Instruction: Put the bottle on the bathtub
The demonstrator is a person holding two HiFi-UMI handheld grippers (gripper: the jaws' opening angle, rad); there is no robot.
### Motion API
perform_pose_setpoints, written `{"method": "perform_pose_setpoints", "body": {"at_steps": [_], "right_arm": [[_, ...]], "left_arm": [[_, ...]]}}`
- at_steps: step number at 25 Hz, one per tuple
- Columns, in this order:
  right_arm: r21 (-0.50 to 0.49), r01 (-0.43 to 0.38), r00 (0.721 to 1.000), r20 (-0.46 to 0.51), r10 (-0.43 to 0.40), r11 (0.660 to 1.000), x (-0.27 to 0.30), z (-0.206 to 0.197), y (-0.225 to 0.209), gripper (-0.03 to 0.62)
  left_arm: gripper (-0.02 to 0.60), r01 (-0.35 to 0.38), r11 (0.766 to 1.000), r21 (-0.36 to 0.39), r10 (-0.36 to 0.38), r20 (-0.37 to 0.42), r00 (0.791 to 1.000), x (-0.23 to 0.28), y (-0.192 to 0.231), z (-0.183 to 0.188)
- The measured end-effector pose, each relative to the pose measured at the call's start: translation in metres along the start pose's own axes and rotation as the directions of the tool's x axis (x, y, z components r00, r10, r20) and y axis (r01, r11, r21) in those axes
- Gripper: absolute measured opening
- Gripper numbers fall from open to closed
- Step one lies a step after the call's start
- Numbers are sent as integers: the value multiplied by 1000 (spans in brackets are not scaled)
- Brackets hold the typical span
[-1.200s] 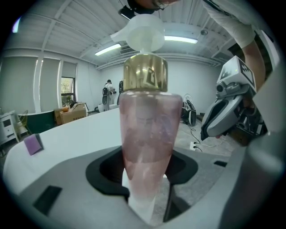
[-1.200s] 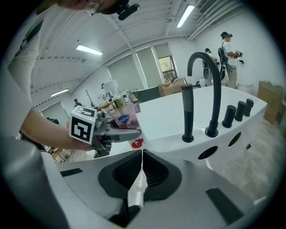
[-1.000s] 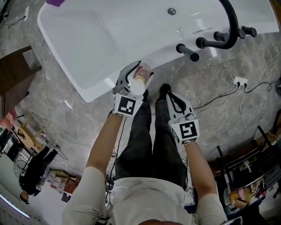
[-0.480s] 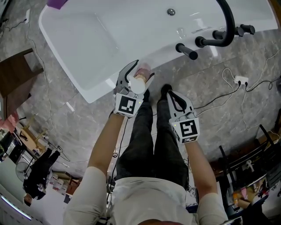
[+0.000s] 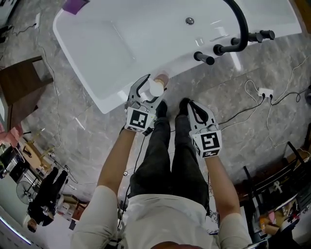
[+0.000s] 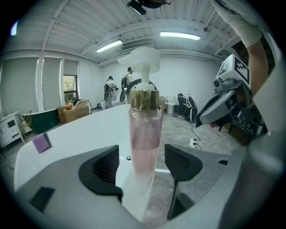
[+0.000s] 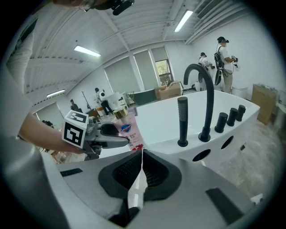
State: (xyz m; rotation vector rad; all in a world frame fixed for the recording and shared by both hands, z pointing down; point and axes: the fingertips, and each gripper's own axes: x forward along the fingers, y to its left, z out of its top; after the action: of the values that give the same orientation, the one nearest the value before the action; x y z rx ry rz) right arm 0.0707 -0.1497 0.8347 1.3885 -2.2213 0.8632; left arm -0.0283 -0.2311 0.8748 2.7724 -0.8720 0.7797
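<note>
A clear pump bottle [image 5: 156, 87] of pink liquid with a white pump head stands upright on the near rim of the white bathtub [image 5: 121, 39]. My left gripper [image 5: 154, 90] is open around it. In the left gripper view the bottle [image 6: 145, 134] rises between the two dark pads [image 6: 103, 170], with a small gap on each side. My right gripper [image 5: 186, 104] hangs lower right, above the person's feet, shut and empty. In the right gripper view its jaws [image 7: 140, 154] meet, and the bottle [image 7: 129, 132] and the left gripper's marker cube show to the left.
A black arched faucet [image 5: 238, 29] with hand shower and knobs stands on the tub's right end. A purple block [image 5: 74, 6] lies on the far left corner. A power strip [image 5: 265, 91] and cables cross the stone floor to the right. Dark wooden furniture [image 5: 19, 87] stands to the left.
The head view has shifted, so the tub sits further right. The bottle now stands more upright at the rim, still between the left jaws. The right gripper has barely moved.
</note>
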Motion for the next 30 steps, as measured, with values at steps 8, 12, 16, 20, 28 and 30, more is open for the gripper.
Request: {"method": "perform_pose_setpoints", "body": {"at_steps": [8, 12, 16, 20, 28, 30], "right_arm": [[-25, 8, 1000, 20, -8, 1000, -47, 34, 22, 32], [-39, 32, 999, 41, -30, 999, -77, 60, 38, 32], [-73, 56, 996, 72, -51, 996, -104, 92, 56, 32], [-89, 74, 993, 97, -66, 993, -142, 112, 79, 32], [-85, 128, 984, 133, -116, 988, -206, 145, 102, 32], [-76, 140, 982, 137, -129, 987, -223, 156, 105, 32]], "left_arm": [[322, 0, 1000, 10, 1, -73, 997, -60, -7, 19], [321, 20, 1000, 5, -20, -75, 997, -99, -23, 44], [308, 28, 1000, -14, -29, -41, 999, -129, -26, 79], [296, 36, 999, -7, -36, -22, 999, -163, -34, 115], [230, 41, 999, 12, -41, -7, 999, -224, -46, 187], [225, 43, 999, 11, -43, -10, 999, -240, -52, 204]]}}
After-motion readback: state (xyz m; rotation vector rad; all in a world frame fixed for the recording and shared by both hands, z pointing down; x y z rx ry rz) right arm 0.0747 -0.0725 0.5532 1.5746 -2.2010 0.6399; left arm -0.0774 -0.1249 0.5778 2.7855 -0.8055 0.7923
